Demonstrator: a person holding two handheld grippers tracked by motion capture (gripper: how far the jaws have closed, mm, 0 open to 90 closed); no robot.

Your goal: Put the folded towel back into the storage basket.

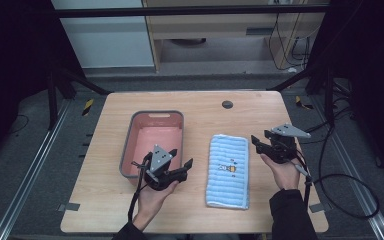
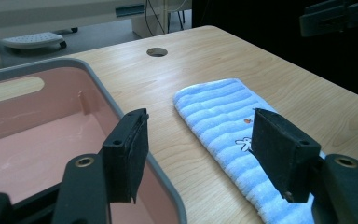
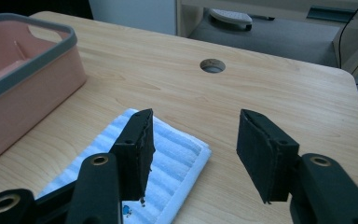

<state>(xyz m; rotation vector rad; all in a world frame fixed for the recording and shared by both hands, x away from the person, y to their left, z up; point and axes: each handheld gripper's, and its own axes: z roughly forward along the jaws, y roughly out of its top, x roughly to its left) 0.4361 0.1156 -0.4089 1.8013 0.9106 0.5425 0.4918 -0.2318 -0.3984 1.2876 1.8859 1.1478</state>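
A folded blue striped towel [image 1: 227, 170] is laid flat on the wooden table [image 1: 260, 107], right of centre, with its long side running away from the person. A small cartoon print is seen near the middle of the cloth. A pink basket [image 1: 130, 131] with a grey rim is placed to the left of the towel, apart from it, with bare wood between the 2.

The left gripper [image 1: 182, 158] is held in the person's left hand [image 1: 156, 194] at the near right corner of the basket. In the left gripper view, its 2 jaws are seen spread wide, 1 above the basket's rim and 1 above the near part of the towel; nothing is clamped between them and no pad is pressed on anything.

The right gripper [image 1: 259, 141] is held in the right hand [image 1: 285, 172], just beside the towel's far right corner. In the right gripper view, its 2 jaws are likewise parted: the left one is raised over the towel's corner, the right one over bare table. Nothing is gripped by them, and whether the left pad touches the cloth cannot be told.

A round cable hole [image 1: 227, 104] is cut in the table beyond the towel. Black cables are trailed from each gripper toward the near edge
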